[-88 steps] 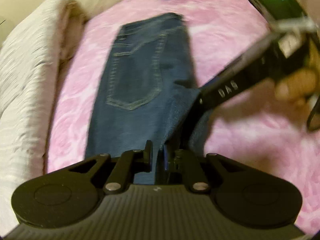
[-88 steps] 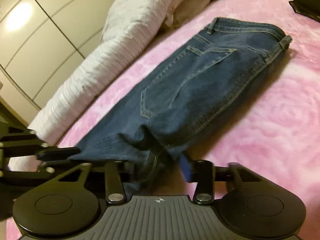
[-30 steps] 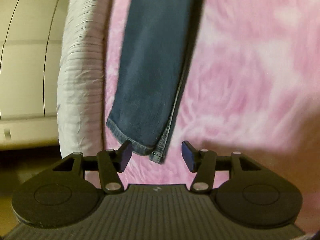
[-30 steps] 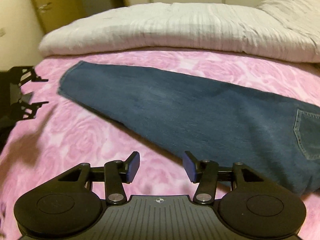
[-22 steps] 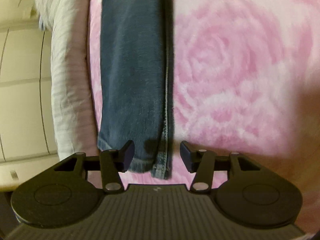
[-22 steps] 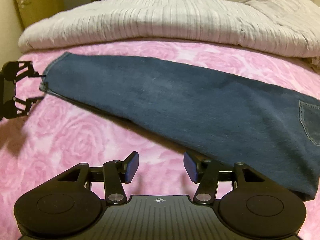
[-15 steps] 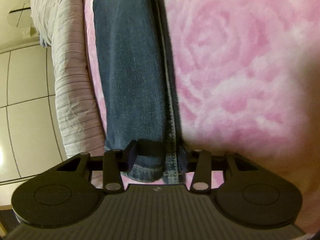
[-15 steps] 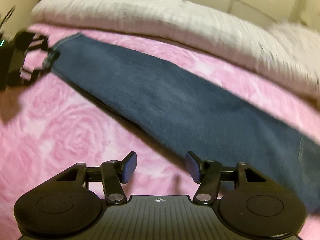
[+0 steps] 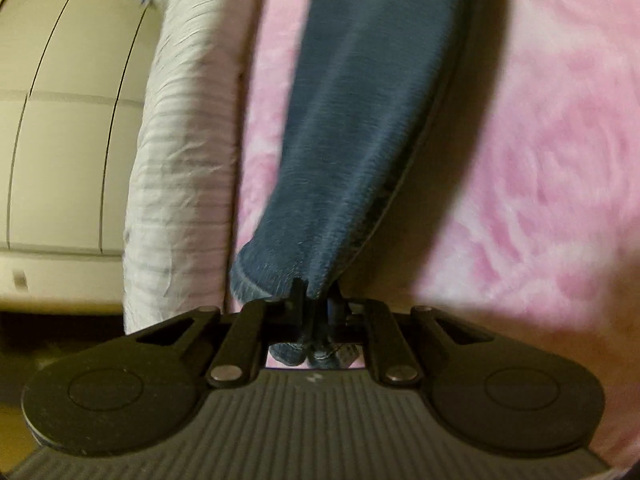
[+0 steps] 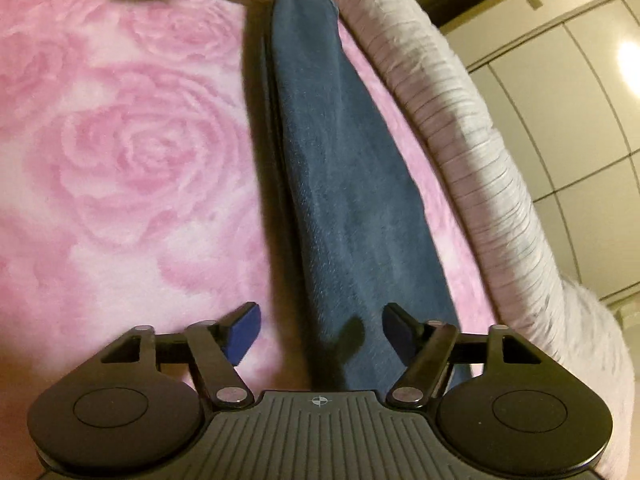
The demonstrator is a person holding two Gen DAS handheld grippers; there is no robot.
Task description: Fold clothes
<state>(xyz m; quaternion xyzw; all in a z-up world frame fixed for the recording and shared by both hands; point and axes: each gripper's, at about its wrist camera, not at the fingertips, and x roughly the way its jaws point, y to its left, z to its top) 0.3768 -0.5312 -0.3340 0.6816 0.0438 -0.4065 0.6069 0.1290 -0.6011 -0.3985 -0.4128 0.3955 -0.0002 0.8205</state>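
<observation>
While the jeans lie lengthwise on the pink blanket, their hem is pinched by the left tongs; the right tongs are held wide above the leg. Folding crosswise is not yet done.

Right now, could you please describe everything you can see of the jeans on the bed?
The jeans are dark blue denim, seemingly folded lengthwise into one long narrow strip with a stitched seam along one edge. They lie stretched along the pink rose-patterned blanket, beside the white quilt. The left gripper is shut on the hem end, lifting it slightly so it casts a shadow. The right gripper is open over the other stretch, not gripping. The waistband is out of view.
</observation>
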